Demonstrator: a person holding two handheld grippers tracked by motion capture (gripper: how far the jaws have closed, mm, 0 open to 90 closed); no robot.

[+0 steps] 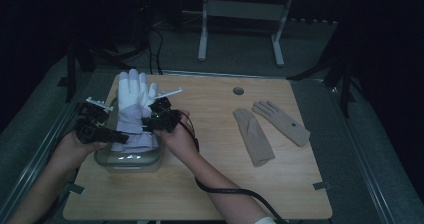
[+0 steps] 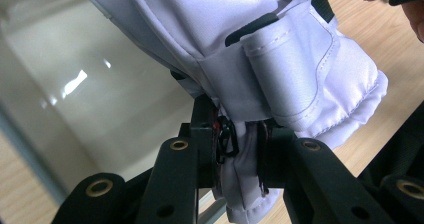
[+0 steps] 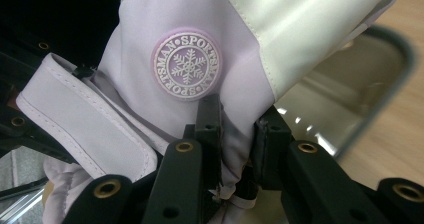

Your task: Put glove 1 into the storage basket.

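Observation:
A white and pale lilac ski glove (image 1: pixel 134 103) hangs over a clear plastic bin (image 1: pixel 129 160) at the table's left, fingers pointing away from me. My left gripper (image 1: pixel 116 138) is shut on the glove's cuff (image 2: pixel 239 160) at its left edge. My right gripper (image 1: pixel 149 122) is shut on the cuff's right side (image 3: pixel 235 149), just below a round snowflake badge (image 3: pixel 186 65). The glove's wrist strap (image 2: pixel 295 69) lies folded across the cuff. Two thin beige gloves (image 1: pixel 254 136) (image 1: pixel 281 121) rest flat on the table's right half.
The wooden table (image 1: pixel 210 194) has a round cable hole (image 1: pixel 238 90) near its far edge. A black cable (image 1: pixel 235 191) trails along my right forearm. Beyond the table stands a grey metal frame (image 1: pixel 240 14) on the dark floor.

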